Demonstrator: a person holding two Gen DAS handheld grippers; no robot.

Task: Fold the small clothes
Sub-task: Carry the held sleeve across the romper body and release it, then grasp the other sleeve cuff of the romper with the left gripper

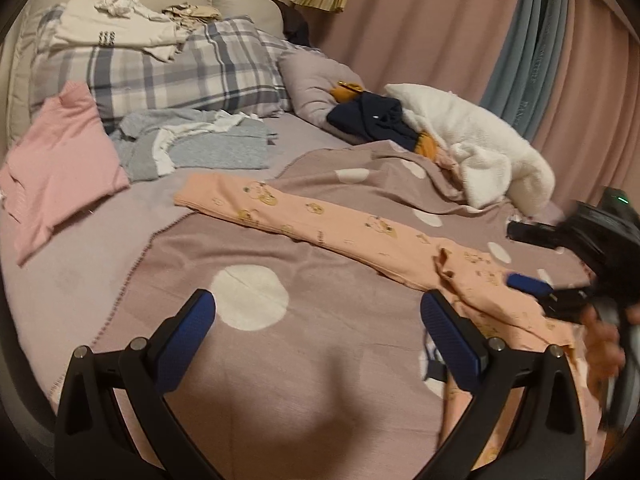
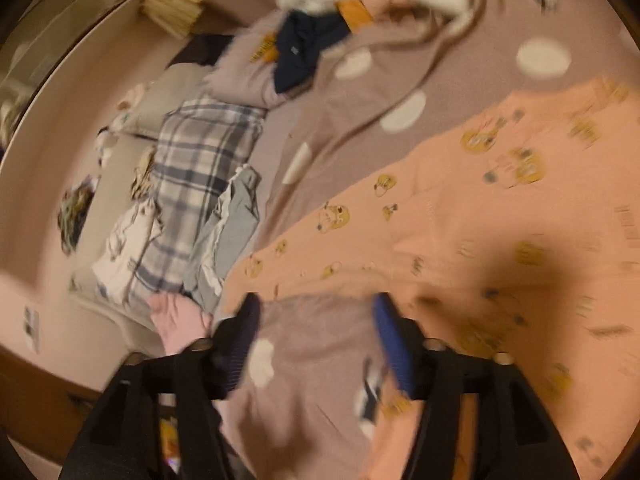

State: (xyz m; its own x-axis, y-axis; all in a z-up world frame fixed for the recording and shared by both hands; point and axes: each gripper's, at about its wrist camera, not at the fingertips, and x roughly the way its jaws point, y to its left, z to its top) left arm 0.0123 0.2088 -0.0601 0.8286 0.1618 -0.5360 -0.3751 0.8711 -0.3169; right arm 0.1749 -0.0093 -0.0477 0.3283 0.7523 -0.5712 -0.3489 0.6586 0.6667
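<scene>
A small peach garment (image 1: 344,224) with yellow cartoon prints lies stretched across the mauve polka-dot blanket (image 1: 320,340). It also shows in the right wrist view (image 2: 500,240), which is blurred. My left gripper (image 1: 318,312) is open and empty above the blanket, its right finger at the garment's near edge. My right gripper (image 2: 316,312) is open above the blanket at the garment's edge; it also shows at the right of the left wrist view (image 1: 524,256), with its lower finger on the garment.
A pink folded garment (image 1: 56,168) and grey clothes (image 1: 200,148) lie at the left. A plaid pillow (image 1: 172,72) carries white clothes (image 1: 116,28). A white fleece (image 1: 472,140) and a navy garment (image 1: 376,120) lie at the back right, before pink curtains (image 1: 440,20).
</scene>
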